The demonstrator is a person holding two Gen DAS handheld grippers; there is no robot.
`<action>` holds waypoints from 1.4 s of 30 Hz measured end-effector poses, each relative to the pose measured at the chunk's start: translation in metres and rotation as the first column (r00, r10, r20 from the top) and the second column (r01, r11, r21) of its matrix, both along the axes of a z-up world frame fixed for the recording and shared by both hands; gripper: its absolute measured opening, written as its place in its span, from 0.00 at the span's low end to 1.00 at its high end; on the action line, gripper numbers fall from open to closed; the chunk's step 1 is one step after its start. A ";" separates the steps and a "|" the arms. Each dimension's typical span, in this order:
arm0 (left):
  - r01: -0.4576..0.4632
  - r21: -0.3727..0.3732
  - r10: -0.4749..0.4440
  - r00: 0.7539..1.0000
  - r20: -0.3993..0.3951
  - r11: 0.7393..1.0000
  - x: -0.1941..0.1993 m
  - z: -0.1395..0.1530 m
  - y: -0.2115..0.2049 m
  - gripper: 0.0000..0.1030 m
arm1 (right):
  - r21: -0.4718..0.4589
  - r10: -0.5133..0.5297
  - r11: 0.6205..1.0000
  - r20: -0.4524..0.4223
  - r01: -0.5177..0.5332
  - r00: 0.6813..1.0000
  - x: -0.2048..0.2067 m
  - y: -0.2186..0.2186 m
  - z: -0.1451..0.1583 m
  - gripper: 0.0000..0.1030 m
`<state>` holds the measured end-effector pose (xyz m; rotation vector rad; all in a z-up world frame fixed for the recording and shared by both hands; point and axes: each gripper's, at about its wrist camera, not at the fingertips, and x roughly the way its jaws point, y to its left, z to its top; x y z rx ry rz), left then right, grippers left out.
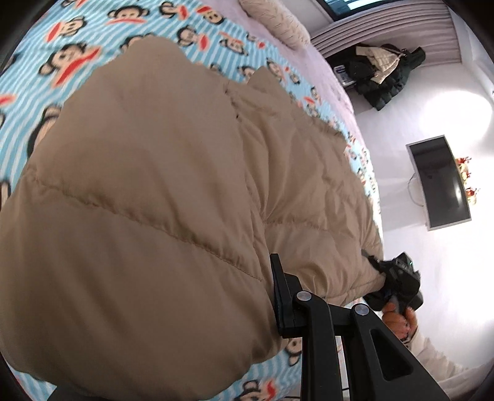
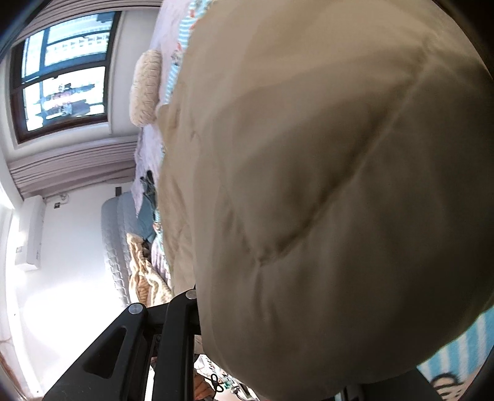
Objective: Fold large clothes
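Monkey-print bed sheet (image 1: 77,61) lies under one tan quilted coat (image 1: 148,185). Your two grippers, left gripper (image 1: 278,296) and right gripper (image 1: 378,266), each pinch its edge; one pillow (image 1: 278,21) lies beyond.

One tan quilted coat (image 1: 160,191) is counted, spread across one bed sheet (image 1: 37,40) printed with monkey faces. Two grippers are counted: the left gripper (image 1: 278,296) at the coat's near edge and the right gripper (image 1: 378,268) at its far corner, where one hand (image 1: 399,320) is seen. One pillow (image 1: 278,21) is counted at the bed's far edge. One screen (image 1: 438,182) and one window (image 2: 64,71) are counted on the walls. One pile of dark clothes (image 1: 383,77) is counted.
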<state>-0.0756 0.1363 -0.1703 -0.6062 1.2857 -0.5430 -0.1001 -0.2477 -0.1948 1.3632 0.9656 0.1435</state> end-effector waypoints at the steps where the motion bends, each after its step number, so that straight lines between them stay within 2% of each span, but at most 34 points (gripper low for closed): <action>1: -0.012 0.011 0.012 1.000 -0.020 1.000 -0.004 -0.006 -0.001 0.26 | 0.004 0.003 1.000 -0.010 -0.003 1.000 0.001 -0.001 -0.003 0.23; 3: -0.034 0.025 0.035 0.999 -0.035 0.999 -0.010 -0.012 -0.001 0.26 | 0.009 0.010 1.000 -0.026 -0.010 1.000 0.003 -0.003 -0.007 0.26; 6: -0.068 0.074 0.070 0.997 -0.029 0.995 -0.017 -0.009 -0.002 0.26 | 0.015 0.014 1.000 -0.071 -0.013 0.997 0.001 -0.005 -0.007 0.37; 10: -0.116 0.200 0.125 0.992 -0.033 0.973 -0.024 0.002 -0.003 0.54 | -0.024 0.051 0.998 -0.131 -0.054 0.990 0.002 -0.010 0.003 0.45; 16: -0.147 0.292 0.166 0.985 -0.042 0.945 -0.044 0.025 0.013 0.54 | -0.129 0.094 0.985 -0.176 -0.117 0.980 0.009 -0.011 0.037 0.48; 18: -0.156 0.339 0.177 0.984 -0.032 0.928 -0.050 0.036 0.019 0.54 | -0.192 0.085 0.974 -0.194 -0.123 0.977 0.018 -0.010 0.052 0.48; 22: -0.174 0.415 0.189 0.982 0.004 0.893 -0.063 0.055 0.030 0.54 | -0.303 0.089 0.941 -0.208 -0.151 0.974 0.004 -0.001 0.076 0.48; 23: -0.178 0.426 0.191 0.982 0.012 0.887 -0.067 0.058 0.038 0.54 | -0.315 0.094 0.936 -0.209 -0.158 0.973 -0.011 0.002 0.072 0.48; 26: -0.179 0.444 0.189 0.982 0.023 0.878 -0.071 0.069 0.039 0.54 | -0.332 0.118 0.926 -0.200 -0.181 0.973 -0.011 0.011 0.089 0.48; 27: -0.176 0.452 0.185 0.982 0.027 0.874 -0.072 0.073 0.039 0.54 | -0.335 0.128 0.923 -0.199 -0.190 0.972 -0.031 0.018 0.087 0.48; 31: -0.158 0.487 0.161 0.986 0.036 0.859 -0.069 0.081 0.030 0.54 | -0.366 0.173 0.899 -0.205 -0.240 0.963 -0.055 0.028 0.080 0.48; 33: -0.149 0.495 0.151 0.988 0.035 0.856 -0.065 0.084 0.023 0.54 | -0.391 0.198 0.879 -0.222 -0.273 0.955 -0.059 0.037 0.083 0.54; 34: -0.144 0.488 0.145 0.989 0.035 0.861 -0.064 0.086 0.023 0.55 | -0.408 0.207 0.866 -0.231 -0.287 0.951 -0.058 0.042 0.086 0.60; 35: -0.143 0.485 0.145 0.989 0.034 0.863 -0.064 0.087 0.021 0.60 | -0.439 0.214 0.847 -0.239 -0.301 0.947 -0.056 0.048 0.090 0.62; 36: -0.140 0.485 0.144 0.989 0.030 0.863 -0.063 0.087 0.021 0.72 | -0.464 0.220 0.829 -0.245 -0.313 0.944 -0.054 0.053 0.094 0.62; 37: -0.145 0.491 0.147 0.989 0.034 0.859 -0.062 0.090 0.022 0.96 | -0.483 0.228 0.813 -0.251 -0.326 0.941 -0.045 0.061 0.096 0.62; 38: -0.155 0.495 0.152 0.987 0.048 0.855 -0.062 0.092 0.022 0.99 | -0.500 0.237 0.796 -0.258 -0.340 0.937 -0.041 0.067 0.099 0.62; 42: -0.155 0.503 0.143 0.988 0.062 0.850 -0.056 0.097 0.028 0.99 | -0.512 0.250 0.781 -0.270 -0.358 0.930 -0.031 0.082 0.103 0.67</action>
